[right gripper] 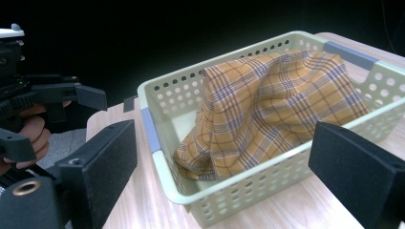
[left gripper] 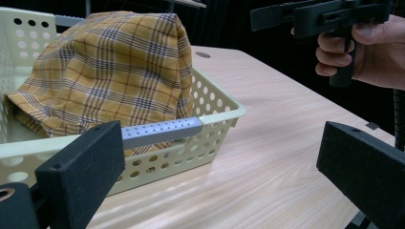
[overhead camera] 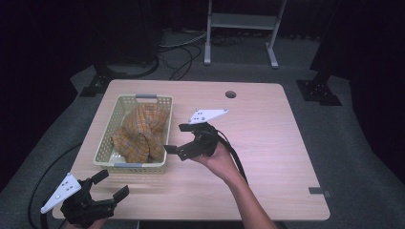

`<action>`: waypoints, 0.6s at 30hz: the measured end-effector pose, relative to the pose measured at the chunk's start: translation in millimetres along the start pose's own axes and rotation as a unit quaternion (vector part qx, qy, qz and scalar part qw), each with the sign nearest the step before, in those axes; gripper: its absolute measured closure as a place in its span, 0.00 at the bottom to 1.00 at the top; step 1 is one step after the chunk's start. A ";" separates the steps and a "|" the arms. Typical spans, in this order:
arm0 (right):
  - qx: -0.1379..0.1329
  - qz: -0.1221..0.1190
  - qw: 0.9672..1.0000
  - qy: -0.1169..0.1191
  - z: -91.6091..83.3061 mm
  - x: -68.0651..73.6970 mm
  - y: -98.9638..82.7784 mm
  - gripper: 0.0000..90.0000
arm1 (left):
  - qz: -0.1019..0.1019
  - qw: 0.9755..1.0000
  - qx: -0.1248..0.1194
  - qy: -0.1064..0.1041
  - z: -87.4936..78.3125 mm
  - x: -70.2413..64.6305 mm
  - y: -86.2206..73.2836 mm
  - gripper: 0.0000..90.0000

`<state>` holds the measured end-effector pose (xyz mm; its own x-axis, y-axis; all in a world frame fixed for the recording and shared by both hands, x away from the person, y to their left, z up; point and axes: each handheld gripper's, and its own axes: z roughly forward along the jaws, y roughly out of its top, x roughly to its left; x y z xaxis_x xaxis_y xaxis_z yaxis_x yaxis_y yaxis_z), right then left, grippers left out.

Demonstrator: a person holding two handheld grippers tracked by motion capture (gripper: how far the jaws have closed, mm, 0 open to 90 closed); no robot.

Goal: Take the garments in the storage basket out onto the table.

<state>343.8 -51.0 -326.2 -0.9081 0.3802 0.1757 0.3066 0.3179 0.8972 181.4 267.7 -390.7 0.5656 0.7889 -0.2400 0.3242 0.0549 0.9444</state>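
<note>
The pale perforated plastic basket [overhead camera: 168, 102] stands on the left part of the light wooden table [overhead camera: 267, 143]; the yellow plaid cloth [overhead camera: 141, 133] lies heaped in it; the right gripper [overhead camera: 174, 138] hangs just right of the basket; the left gripper [overhead camera: 111, 184] sits before it, at the table's near-left corner.

We count one worktop [overhead camera: 267, 143], one cream perforated basket [overhead camera: 106, 143] with two grey handles, and one yellow plaid cloth [overhead camera: 141, 133] inside it. We also count two grippers: the left gripper [overhead camera: 114, 183] and the right gripper [overhead camera: 177, 138].
</note>
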 end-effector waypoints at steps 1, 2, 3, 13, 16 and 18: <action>0.000 -0.003 1.000 0.001 1.8 0.3 0.7 0.10 | 0.000 1.000 0.000 0.000 0.0 0.0 0.0 0.03; 0.000 -0.003 1.000 0.004 3.5 0.9 1.5 0.10 | -0.001 1.000 -0.001 0.000 0.0 0.0 -0.1 0.03; 0.002 -0.003 1.000 0.005 4.8 1.7 2.5 0.10 | -0.001 1.000 -0.001 0.000 -0.1 0.2 0.0 0.03; 0.008 -0.009 1.000 0.013 17.1 2.9 8.8 0.10 | 0.000 1.000 -0.003 0.001 -1.0 0.1 0.5 0.03; 0.012 -0.013 1.000 0.013 20.5 1.9 9.3 0.10 | 0.000 1.000 -0.002 0.001 -1.1 0.1 0.5 0.03; 0.011 -0.010 1.000 0.013 22.6 0.2 9.0 0.10 | 0.000 1.000 -0.003 0.000 -1.2 0.0 0.6 0.03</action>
<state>352.8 -28.4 -327.2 -0.9210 0.3506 0.1696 0.2950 0.3436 0.8916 180.6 268.5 -389.9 0.5652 0.7895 -0.2394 0.3191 0.0584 0.9459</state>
